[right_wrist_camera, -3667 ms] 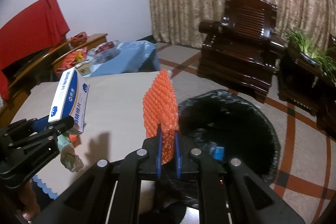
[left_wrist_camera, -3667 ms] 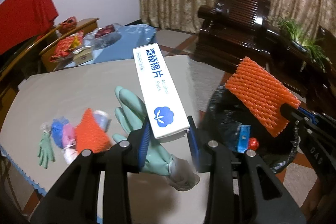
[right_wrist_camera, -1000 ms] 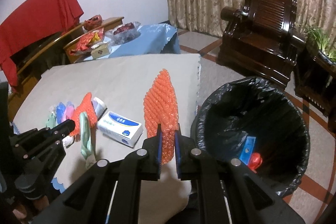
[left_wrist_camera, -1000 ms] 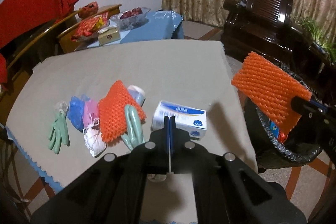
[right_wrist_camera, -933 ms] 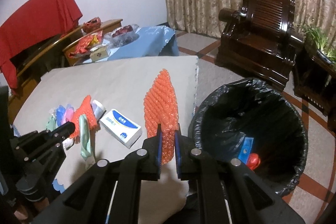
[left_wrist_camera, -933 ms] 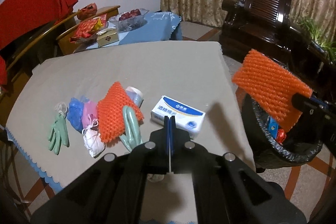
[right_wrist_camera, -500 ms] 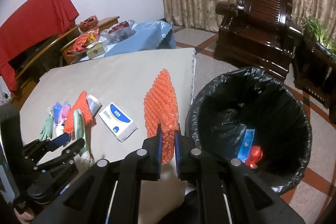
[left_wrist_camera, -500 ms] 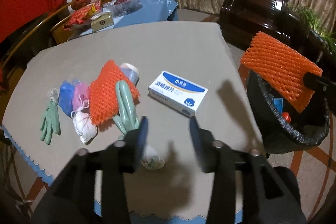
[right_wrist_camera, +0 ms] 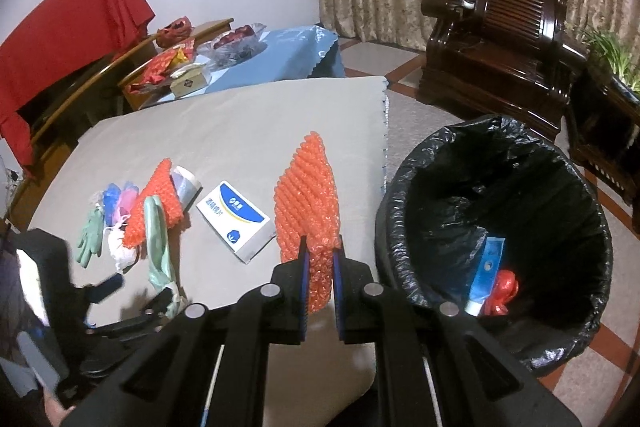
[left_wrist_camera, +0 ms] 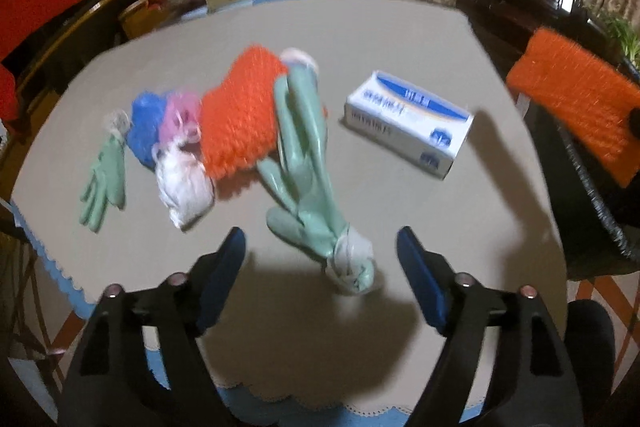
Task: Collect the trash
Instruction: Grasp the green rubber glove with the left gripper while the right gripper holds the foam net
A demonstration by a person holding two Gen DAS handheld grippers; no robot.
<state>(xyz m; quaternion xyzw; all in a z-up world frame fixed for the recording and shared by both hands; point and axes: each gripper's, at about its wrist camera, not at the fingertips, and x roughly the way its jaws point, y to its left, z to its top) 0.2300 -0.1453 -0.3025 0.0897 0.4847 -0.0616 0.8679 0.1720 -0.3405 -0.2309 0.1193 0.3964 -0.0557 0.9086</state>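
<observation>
My left gripper [left_wrist_camera: 320, 247] hangs over the near end of a long green rubber glove [left_wrist_camera: 308, 163]; its jaws are opening, and the glove's knotted cuff [left_wrist_camera: 352, 265] lies between the pads, untouched. A white and blue box of alcohol pads [left_wrist_camera: 408, 125] lies flat on the grey table [left_wrist_camera: 360, 27]. My right gripper [right_wrist_camera: 319, 255] is shut on an orange foam net sleeve [right_wrist_camera: 308, 199], held upright beside the black-lined trash bin [right_wrist_camera: 496, 227]. In the right wrist view the left gripper [right_wrist_camera: 136, 291] sits low at the left.
A second orange foam net [left_wrist_camera: 240, 115], a small green glove [left_wrist_camera: 104, 179], blue, pink and white bundles [left_wrist_camera: 176, 147] and a tape roll [left_wrist_camera: 298, 57] lie left of the box. The bin holds a blue tube [right_wrist_camera: 486, 273] and red scrap [right_wrist_camera: 504, 291]. A dark wooden armchair [right_wrist_camera: 500, 39] stands behind.
My left gripper has let go of the box, which now lies on the table, then shut, opened wide and dropped toward the long green glove. The right gripper still holds the orange net.
</observation>
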